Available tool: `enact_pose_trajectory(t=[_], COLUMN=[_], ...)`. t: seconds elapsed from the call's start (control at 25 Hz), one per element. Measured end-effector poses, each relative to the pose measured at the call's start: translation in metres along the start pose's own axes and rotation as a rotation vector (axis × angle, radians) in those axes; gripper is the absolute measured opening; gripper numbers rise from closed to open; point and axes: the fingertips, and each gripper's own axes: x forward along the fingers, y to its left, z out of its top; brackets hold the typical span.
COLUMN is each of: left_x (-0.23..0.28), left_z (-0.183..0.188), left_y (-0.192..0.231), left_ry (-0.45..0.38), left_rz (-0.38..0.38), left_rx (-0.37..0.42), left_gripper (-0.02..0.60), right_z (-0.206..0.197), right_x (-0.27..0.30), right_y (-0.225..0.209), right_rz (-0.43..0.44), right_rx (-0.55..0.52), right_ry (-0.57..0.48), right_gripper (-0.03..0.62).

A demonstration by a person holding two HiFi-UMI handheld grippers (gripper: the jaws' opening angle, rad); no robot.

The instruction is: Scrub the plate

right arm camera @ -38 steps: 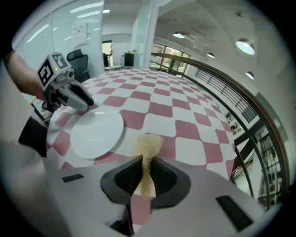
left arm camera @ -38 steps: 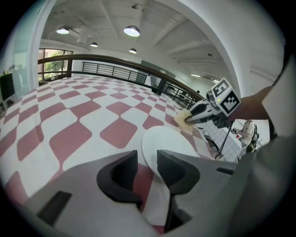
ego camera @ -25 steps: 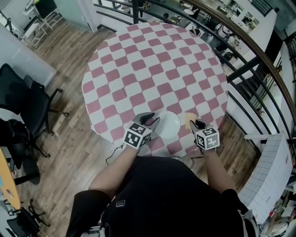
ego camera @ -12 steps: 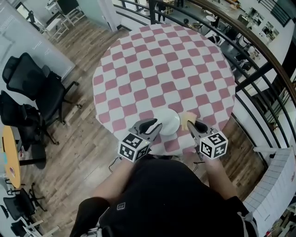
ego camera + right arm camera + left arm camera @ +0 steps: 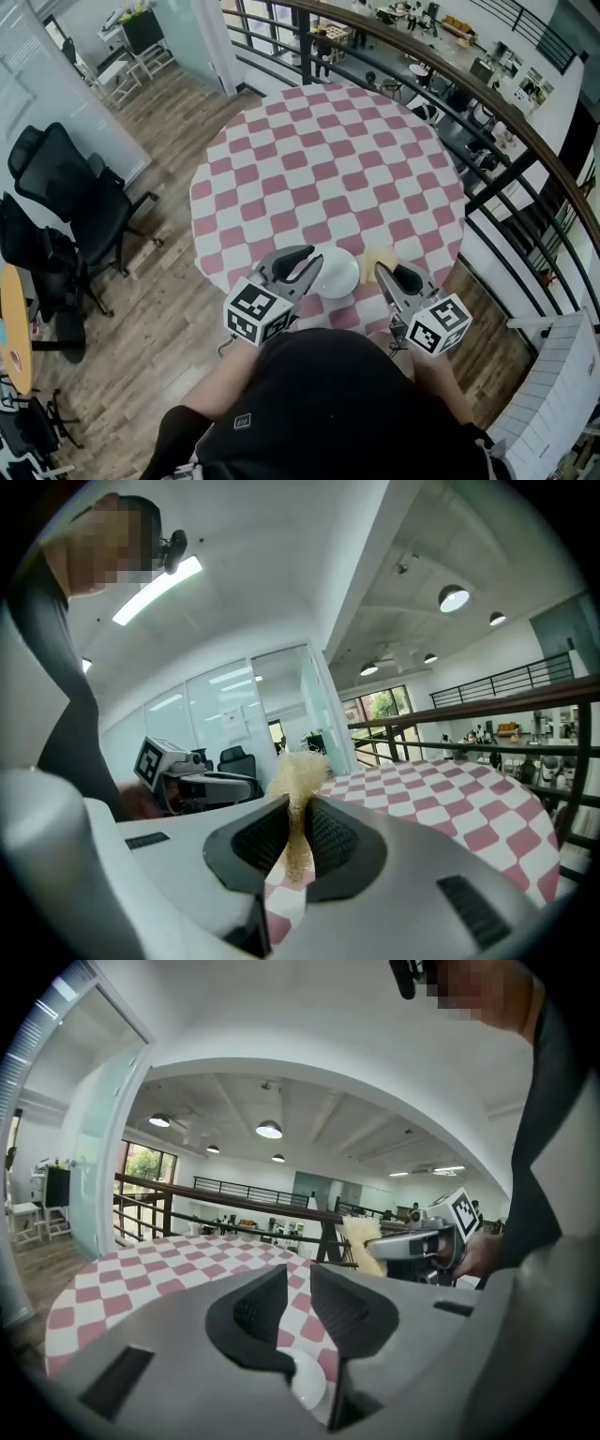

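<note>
A white plate (image 5: 337, 272) lies near the front edge of the round pink-and-white checked table (image 5: 328, 159). My left gripper (image 5: 317, 256) hovers at the plate's left rim, its jaws closing to a narrow gap. In the left gripper view (image 5: 298, 1274) the plate (image 5: 307, 1382) shows low in that gap, and the pads do not press on it. My right gripper (image 5: 389, 272) is just right of the plate, shut on a yellow fibrous sponge (image 5: 378, 255). The right gripper view shows the sponge (image 5: 298, 789) pinched upright between the pads.
Black office chairs (image 5: 66, 216) stand on the wooden floor to the left. A dark railing (image 5: 487, 122) curves past the table's far and right sides. A white ribbed panel (image 5: 553, 394) is at the lower right. The person's torso covers the table's near edge.
Both grippers have risen towards the head camera and look larger. The left jaws have narrowed. The sponge stays clamped in the right gripper; the plate has not visibly moved on the table.
</note>
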Motion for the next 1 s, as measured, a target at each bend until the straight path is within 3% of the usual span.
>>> enact_pose_trajectory(t=[0.2, 0.52, 1.0], left_x=[-0.025, -0.068, -0.094], left_z=[0.037, 0.077, 0.078], left_y=[-0.004, 0.000, 0.021], left_ry=[-0.074, -0.170, -0.201], left_rz=[-0.033, -0.045, -0.022], left_rx=[0.045, 0.085, 0.084], left_gripper=[0.071, 0.038, 0.008], right_z=[0.034, 0.074, 0.082], right_x=[0.007, 0.004, 0.018], right_y=[0.031, 0.061, 0.080], right_rz=[0.040, 0.022, -0.006], right_rx=[-0.068, -0.141, -0.181], right_ry=[-0.079, -0.166, -0.169], right_gripper=[0.052, 0.051, 0.051])
